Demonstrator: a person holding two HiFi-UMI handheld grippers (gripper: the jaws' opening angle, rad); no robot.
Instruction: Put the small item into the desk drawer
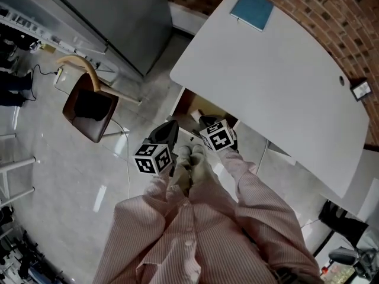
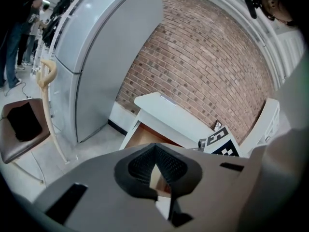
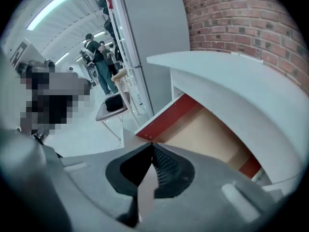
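Evidently drawer [image 1: 188, 106] stands pulled open under near edge of white worktop [image 1: 278, 76], ready for deposit. Left hand-held gripper [image 2: 155, 146] and right hand-held gripper [image 3: 152, 145] both closed, empty, side by side facing drawer mouth. No view shows small item; perhaps already inside.

The left tongs [image 1: 167, 134] and right tongs [image 1: 208, 123] sit side by side. Just ahead of both lies the open drawer [image 1: 198, 106], under the bench [image 1: 278, 81]. A notebook [image 1: 252, 9] lies on the bench, far beyond them. A chair [image 1: 89, 108] stands left of the left tongs, with a refrigerator [image 1: 118, 16] beyond it. A brick wall [image 1: 331, 10] runs behind the bench.
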